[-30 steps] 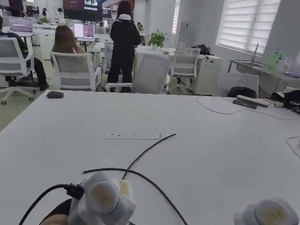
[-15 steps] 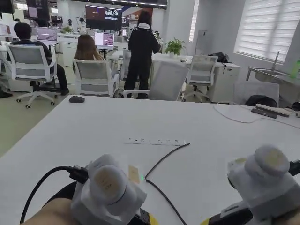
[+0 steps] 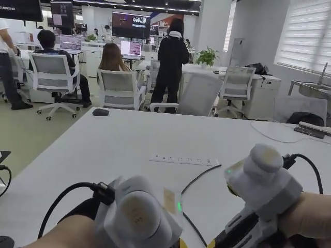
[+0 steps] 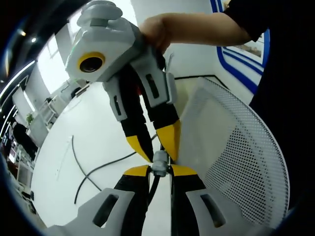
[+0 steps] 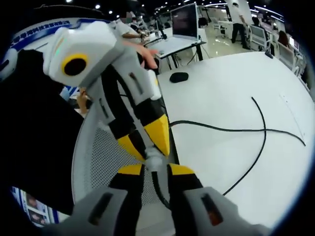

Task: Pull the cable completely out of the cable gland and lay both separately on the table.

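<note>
Two tongs (image 4: 159, 172) on gland (image 4: 159, 161) (tip to tip)

White power strip (image 3: 183, 160), black mouse (image 3: 100, 112)

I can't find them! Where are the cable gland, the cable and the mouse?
cable gland (image 4: 160, 162): left gripper view, its grey body.
cable (image 5: 221, 129): right gripper view, a black middle stretch.
mouse (image 3: 100, 112): head view, its top.

Pale grey left gripper (image 4: 158, 170) and right gripper (image 5: 155, 169), black fingers (image 4: 132, 189) tipped yellow, black sleeve (image 4: 251, 17).
</note>
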`<state>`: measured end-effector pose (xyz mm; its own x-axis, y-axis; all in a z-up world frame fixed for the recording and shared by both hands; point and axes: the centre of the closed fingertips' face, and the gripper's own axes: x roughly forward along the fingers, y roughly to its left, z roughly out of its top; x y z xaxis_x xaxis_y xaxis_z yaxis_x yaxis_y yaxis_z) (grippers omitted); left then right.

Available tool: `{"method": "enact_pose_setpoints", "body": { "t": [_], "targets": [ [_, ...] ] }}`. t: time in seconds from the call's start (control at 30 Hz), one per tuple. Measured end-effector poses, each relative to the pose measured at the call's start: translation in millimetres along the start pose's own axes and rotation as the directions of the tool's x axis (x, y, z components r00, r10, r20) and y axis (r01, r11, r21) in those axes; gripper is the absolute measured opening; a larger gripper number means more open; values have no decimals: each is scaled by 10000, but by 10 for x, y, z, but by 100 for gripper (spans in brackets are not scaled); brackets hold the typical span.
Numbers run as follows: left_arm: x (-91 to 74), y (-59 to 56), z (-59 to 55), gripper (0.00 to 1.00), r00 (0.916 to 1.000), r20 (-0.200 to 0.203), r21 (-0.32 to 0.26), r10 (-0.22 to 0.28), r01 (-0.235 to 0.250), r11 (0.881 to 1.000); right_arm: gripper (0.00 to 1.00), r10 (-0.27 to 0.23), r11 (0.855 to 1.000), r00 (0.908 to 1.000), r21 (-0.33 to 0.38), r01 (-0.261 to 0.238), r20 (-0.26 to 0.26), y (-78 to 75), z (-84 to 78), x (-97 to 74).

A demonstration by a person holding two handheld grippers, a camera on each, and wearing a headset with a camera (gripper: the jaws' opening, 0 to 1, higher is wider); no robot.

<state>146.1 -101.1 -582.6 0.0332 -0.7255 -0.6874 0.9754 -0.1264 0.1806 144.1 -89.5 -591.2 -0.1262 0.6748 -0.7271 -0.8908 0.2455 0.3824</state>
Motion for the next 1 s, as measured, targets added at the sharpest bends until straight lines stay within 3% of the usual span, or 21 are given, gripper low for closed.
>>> {"method": "enact_pose_setpoints", "body": {
  "t": [0.13,0.2,0.27,0.5,0.57,0.63,0.7,0.77,0.83,0.9,0.93,1.0],
  "targets": [
    [32,-14,-4,17,9998,-185,425,-21,29,9991,19,162,9998,9998,70,-162,-110,-20,-9,30],
    [54,-19,6,17,9995,-323,725,10,13,9974,18,331,9994,9986,46,-329,-404,2,-50,47],
    [57,7,-9,16,9985,-519,1007,157,-104,9949,12,502,9984,9980,-255,-512,-377,45,-38,49],
    [119,18,-57,16,9973,-695,631,-236,280,9976,12,-250,9975,9973,-676,203,-684,-17,-89,97],
    [136,28,-76,16,9975,-564,157,-432,441,9989,11,-612,9911,9946,-1235,506,-833,-55,-102,100],
    [145,20,-95,16,9963,-396,-729,-762,732,9946,11,-822,9802,9920,-1877,631,-959,-59,-122,120],
    [162,21,-78,16,9947,-105,-1467,-1026,999,9841,11,-1221,9716,9868,-2160,969,-1063,-84,-137,128],
    [166,57,-120,15,9935,-101,-1818,-1132,1095,9772,11,-1508,9587,9830,-2582,1195,-1050,-82,-128,146],
    [168,45,-142,15,9908,-51,-2355,-1349,1300,9631,10,-1718,9505,9794,-2792,1364,-1065,-77,-137,164],
    [179,63,-163,15,9897,-54,-2681,-1433,1367,9537,10,-2295,9258,9674,-3310,1828,-1074,-120,-134,168],
    [182,43,-171,15,9877,-22,-3009,-1566,1487,9420,10,-2658,9047,9580,-3711,2093,-1078,-136,-132,169],
    [189,49,-184,15,9846,134,-3718,-1744,1668,9132,10,-3097,8774,9446,-4156,2397,-1089,-152,-132,172]
  ]
}}
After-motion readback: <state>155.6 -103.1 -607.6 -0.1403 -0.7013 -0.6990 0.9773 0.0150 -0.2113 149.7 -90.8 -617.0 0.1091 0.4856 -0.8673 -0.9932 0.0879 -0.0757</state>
